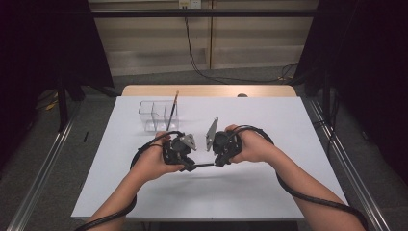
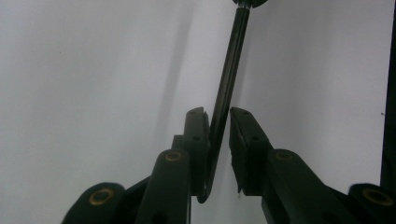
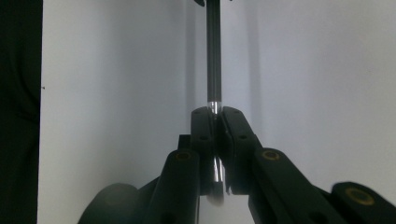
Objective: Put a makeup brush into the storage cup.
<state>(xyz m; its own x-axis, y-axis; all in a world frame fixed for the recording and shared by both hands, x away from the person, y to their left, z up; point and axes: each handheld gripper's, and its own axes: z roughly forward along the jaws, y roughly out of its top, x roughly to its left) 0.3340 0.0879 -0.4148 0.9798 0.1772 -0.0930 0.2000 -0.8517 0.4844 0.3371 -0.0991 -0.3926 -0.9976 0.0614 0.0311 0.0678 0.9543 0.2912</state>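
Observation:
A thin black stick (image 1: pixel 204 165) runs level between my two grippers above the white table (image 1: pixel 250 192). My right gripper (image 1: pixel 217 162) is shut on one end of it; in the right gripper view both pads clamp the stick (image 3: pixel 214 56) at the right gripper's (image 3: pixel 215 112) tips. My left gripper (image 1: pixel 190 166) has the other end between its jaws. In the left gripper view the stick (image 2: pixel 229 79) leans against one pad (image 2: pixel 198 135) of the left gripper (image 2: pixel 218 114), with a sliver of gap to the other.
A clear compartmented holder (image 1: pixel 154 115) stands at the back left of the table with a pencil-like stick (image 1: pixel 172 108) upright in it. Cables trail from both grippers along the forearms. Dark curtains flank the table.

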